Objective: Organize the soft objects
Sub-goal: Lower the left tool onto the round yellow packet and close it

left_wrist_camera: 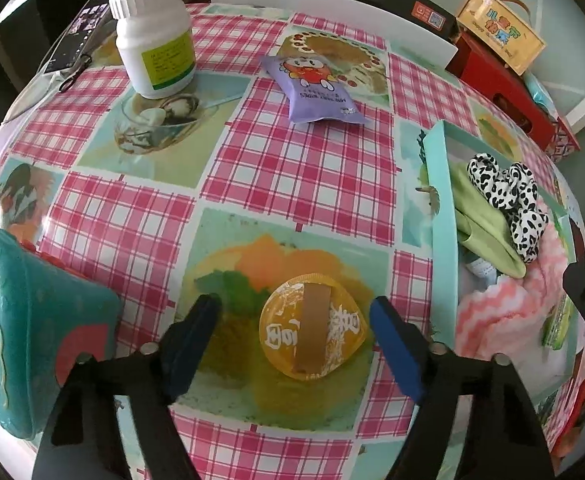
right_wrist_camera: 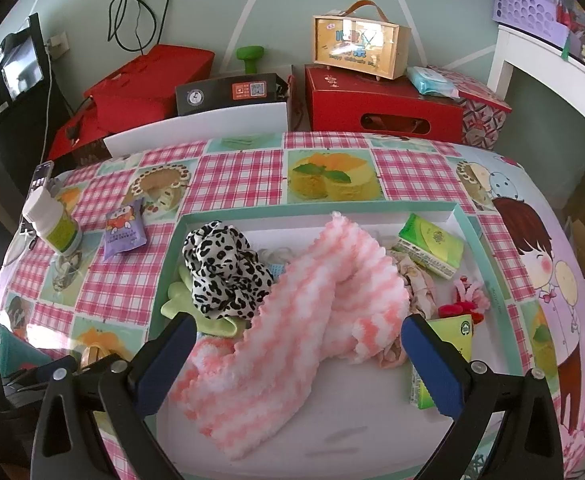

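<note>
A round orange sachet (left_wrist_camera: 312,328) lies on the checked tablecloth. My left gripper (left_wrist_camera: 294,306) stands open around it, with a gap between each pad and the sachet. A teal-rimmed tray (right_wrist_camera: 172,248) holds a pink-and-white fluffy cloth (right_wrist_camera: 292,320), a black-and-white spotted cloth (right_wrist_camera: 224,272), a green cloth (right_wrist_camera: 180,300) and two green tissue packs (right_wrist_camera: 432,248). My right gripper (right_wrist_camera: 298,324) hangs open over the tray, the fluffy cloth lying below and between its fingers. A purple wipes pack (left_wrist_camera: 316,88) lies on the table beyond the sachet.
A white bottle (left_wrist_camera: 156,40) stands at the far left of the table. A teal bag (left_wrist_camera: 20,320) sits at the near left edge. The tray's rim (left_wrist_camera: 440,220) runs just right of the left gripper. Red boxes (right_wrist_camera: 384,108) and a black box (right_wrist_camera: 228,96) line the far side.
</note>
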The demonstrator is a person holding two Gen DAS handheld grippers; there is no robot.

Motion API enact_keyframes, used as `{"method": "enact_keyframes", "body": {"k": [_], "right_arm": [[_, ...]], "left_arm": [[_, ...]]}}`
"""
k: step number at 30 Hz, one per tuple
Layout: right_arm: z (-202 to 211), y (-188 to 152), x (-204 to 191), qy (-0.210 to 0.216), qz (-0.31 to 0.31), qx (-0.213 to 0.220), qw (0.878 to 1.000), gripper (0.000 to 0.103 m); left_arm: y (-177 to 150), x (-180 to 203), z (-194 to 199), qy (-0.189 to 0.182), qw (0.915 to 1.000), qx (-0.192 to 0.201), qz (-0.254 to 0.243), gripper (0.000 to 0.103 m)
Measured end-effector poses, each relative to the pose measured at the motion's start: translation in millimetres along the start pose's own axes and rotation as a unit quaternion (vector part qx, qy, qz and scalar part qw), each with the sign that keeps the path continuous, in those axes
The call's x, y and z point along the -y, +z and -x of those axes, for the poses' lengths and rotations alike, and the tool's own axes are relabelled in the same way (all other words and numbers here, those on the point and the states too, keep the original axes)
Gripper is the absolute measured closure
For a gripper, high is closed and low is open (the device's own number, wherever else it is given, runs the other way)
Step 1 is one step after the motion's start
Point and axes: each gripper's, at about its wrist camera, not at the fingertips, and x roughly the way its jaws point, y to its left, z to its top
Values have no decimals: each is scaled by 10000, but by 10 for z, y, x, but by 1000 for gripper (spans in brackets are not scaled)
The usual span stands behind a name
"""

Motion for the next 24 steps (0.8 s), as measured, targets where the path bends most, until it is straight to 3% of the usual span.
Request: {"method": "enact_keyframes", "body": {"k": [13,24], "right_arm": [[-22,-12,-15,-16,28,-35,10000,0],[-38,-18,-48,-37,77,-70,9999,0]], "left_arm": [[84,91,65,-204,9997,67,-120,49],[88,32,66,-307,9995,71,-69,50]]}}
